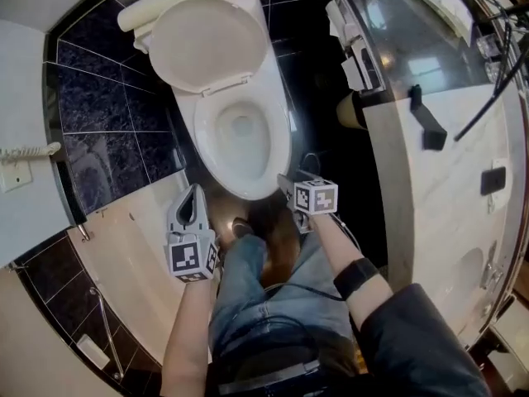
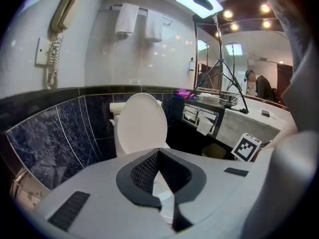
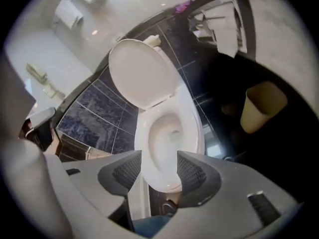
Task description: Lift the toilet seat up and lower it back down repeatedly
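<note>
Standing ahead of both tongs: white toilet bowl, front rim showing between jaws of right tongs, untouched. Toilet seat raised, leaning back on cistern, beyond bowl, well apart from both tongs. Tan bin ahead-right of right tongs. Right tongs wide, empty. Left tongs pinched together, empty.
</note>
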A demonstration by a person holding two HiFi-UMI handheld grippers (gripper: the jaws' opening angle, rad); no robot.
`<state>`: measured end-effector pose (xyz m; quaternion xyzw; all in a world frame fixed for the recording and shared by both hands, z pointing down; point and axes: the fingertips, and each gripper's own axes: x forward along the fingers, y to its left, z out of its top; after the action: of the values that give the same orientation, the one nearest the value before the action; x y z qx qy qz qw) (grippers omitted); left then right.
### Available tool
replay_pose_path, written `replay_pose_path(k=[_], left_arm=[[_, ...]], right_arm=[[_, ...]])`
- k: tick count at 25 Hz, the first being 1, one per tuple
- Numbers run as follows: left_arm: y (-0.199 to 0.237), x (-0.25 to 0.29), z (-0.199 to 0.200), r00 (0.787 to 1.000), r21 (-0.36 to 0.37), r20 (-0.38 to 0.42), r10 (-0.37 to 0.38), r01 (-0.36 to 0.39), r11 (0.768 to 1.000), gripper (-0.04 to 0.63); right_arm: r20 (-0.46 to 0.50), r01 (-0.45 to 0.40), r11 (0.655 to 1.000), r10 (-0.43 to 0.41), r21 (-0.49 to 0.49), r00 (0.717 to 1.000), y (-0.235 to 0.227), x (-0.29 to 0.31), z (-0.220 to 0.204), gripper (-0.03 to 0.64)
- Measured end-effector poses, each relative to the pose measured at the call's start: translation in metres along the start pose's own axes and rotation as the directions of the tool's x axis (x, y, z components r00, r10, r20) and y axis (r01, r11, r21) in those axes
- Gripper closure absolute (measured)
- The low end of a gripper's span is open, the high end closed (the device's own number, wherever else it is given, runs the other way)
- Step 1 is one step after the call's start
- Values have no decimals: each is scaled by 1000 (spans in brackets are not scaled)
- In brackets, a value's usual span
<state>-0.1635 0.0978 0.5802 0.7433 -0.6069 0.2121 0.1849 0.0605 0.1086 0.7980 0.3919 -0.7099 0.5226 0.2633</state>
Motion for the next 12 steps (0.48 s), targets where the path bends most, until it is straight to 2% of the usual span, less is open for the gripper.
replay_pose_path(k=[2,6,9,12], left_arm=[[3,9,-22,1000,-3,-13,1,-1,1000,600],[8,23,-57,999,-3,-34,0,0,1000,600],[9,30,-76,999,-3,-45,-2,2,1000,600],[8,34,-89,999,0,-51,-3,3,1000,600]], right_arm=[[3,-12,996,12,93,1000,-11,23,-23,371],[-2,12,980,-12,198,1000,-38,63,-64,373],[15,7,958,-12,286,1000,-60,84,-82,373],[64,-34,930,12,366,998,-76,99,-89,374]])
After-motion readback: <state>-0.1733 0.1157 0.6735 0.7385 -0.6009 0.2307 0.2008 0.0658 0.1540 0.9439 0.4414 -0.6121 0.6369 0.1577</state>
